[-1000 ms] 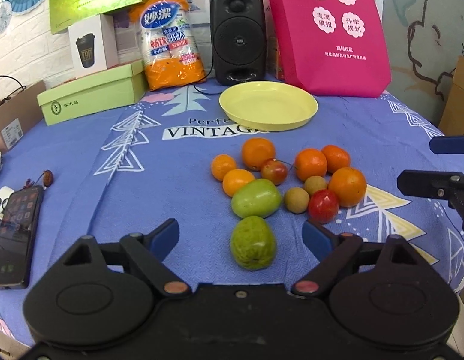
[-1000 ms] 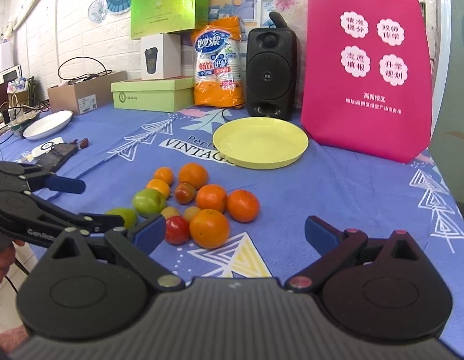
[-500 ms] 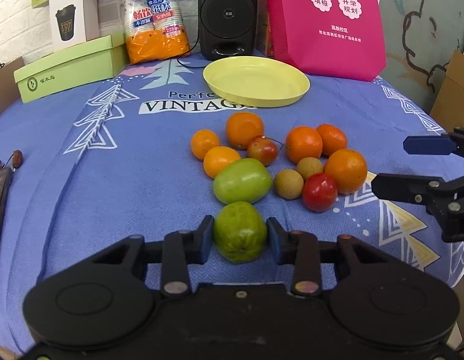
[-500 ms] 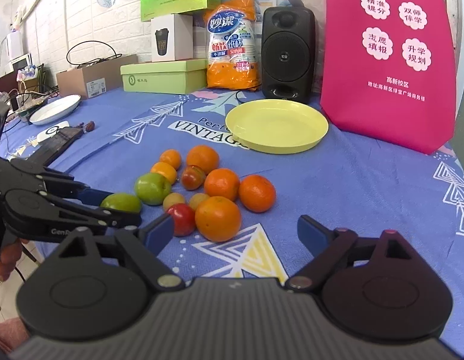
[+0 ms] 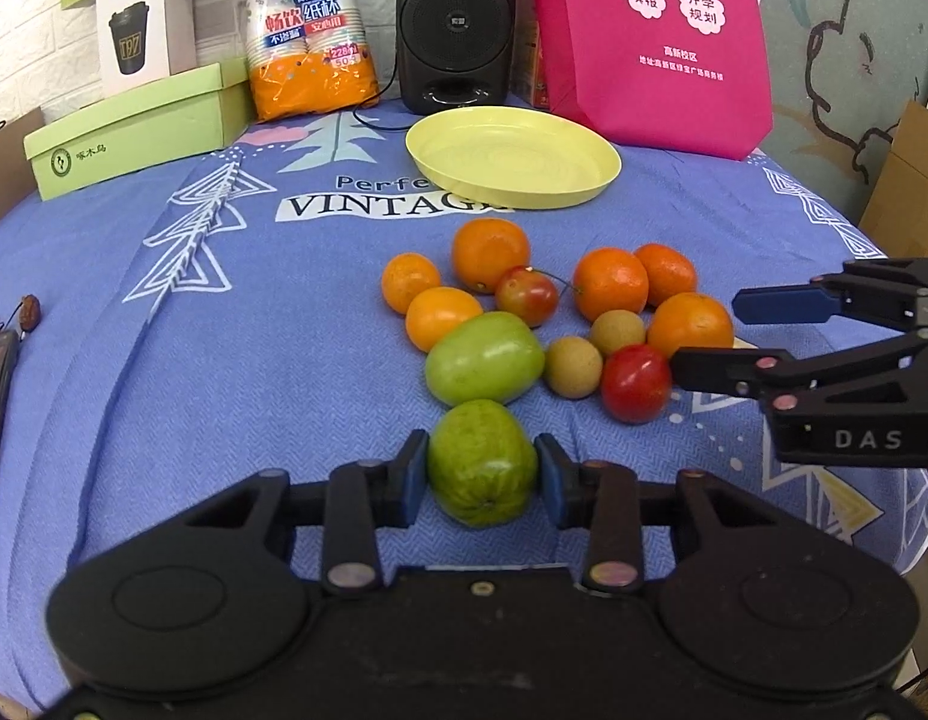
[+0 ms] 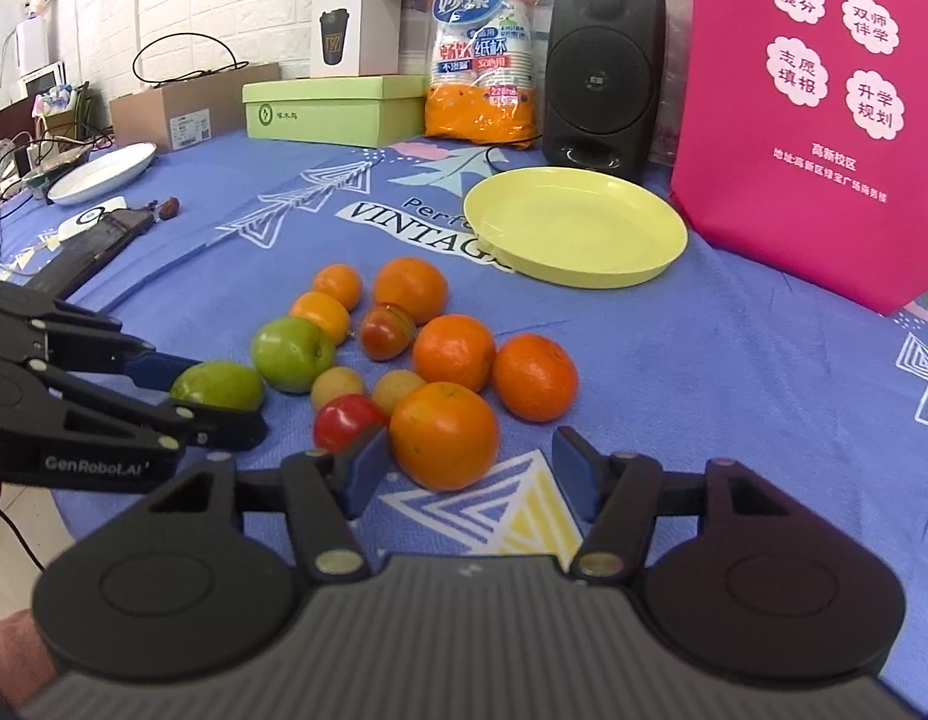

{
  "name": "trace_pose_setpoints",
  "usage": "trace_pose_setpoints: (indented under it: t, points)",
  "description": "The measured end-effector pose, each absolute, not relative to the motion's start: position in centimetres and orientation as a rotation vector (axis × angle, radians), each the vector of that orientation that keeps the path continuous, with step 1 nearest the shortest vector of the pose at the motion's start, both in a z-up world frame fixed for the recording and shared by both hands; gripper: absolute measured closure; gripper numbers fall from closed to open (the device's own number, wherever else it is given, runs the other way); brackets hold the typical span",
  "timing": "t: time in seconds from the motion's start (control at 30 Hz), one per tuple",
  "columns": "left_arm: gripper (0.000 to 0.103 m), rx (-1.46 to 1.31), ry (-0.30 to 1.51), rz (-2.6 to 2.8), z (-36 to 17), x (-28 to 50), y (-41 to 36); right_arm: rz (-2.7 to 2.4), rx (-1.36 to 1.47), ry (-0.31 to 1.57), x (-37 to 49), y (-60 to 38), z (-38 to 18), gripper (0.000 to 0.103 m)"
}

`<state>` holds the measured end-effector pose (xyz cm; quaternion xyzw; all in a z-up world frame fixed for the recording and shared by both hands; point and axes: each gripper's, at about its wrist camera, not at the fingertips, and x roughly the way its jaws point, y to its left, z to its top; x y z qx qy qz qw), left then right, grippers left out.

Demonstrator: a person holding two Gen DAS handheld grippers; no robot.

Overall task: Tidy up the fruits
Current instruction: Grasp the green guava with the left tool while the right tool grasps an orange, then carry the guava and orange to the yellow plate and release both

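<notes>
On the blue patterned tablecloth [image 5: 164, 396] a green box [image 5: 134, 126] sits at the far left edge, with a pack of paper cups [image 5: 308, 30], a black speaker [image 5: 458, 24] and a pink bag [image 5: 650, 42] lined up along the back. The left gripper [image 5: 481, 473] is clamped on a green fruit [image 5: 482, 462], its blue pads touching the fruit on both sides while the fruit rests on the cloth at the near end of the pile. Just beyond it lies a second green fruit [image 5: 485, 358], then a cluster of oranges [image 5: 491, 252], two small brownish fruits [image 5: 572, 366] and a red tomato [image 5: 635, 383], most of them touching one another. An empty yellow plate [image 5: 512, 159] stands behind the pile, apart from it, in front of the speaker. At the right, the right gripper [image 6: 464, 471] has just been closing; its jaws stand apart around the nearest orange [image 6: 445, 435]. The left pad is at the orange's side, but I cannot tell whether it touches, and the right pad is clear of it. The tomato lies just left of that orange, against the gripper's left finger.
</notes>
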<state>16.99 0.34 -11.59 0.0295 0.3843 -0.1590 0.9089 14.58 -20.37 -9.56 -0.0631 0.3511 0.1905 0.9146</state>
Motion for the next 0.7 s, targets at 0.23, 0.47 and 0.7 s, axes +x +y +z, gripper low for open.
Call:
trace_pose_setpoints:
  t: [0.23, 0.47, 0.7]
  points:
    - [0.066, 0.054, 0.792, -0.332, -11.6, 16.9, 0.5, 0.434, -0.078, 0.769, 15.8, -20.1, -10.7, 0.062]
    - [0.067, 0.042, 0.782, -0.328, -11.4, 16.5, 0.9, 0.427, -0.072, 0.751, 15.1, -20.0, -10.7, 0.062]
    - [0.067, 0.031, 0.757, -0.31, -10.3, 16.0, 1.5, 0.417, -0.05, 0.738, 13.9, -21.0, -10.0, 0.062]
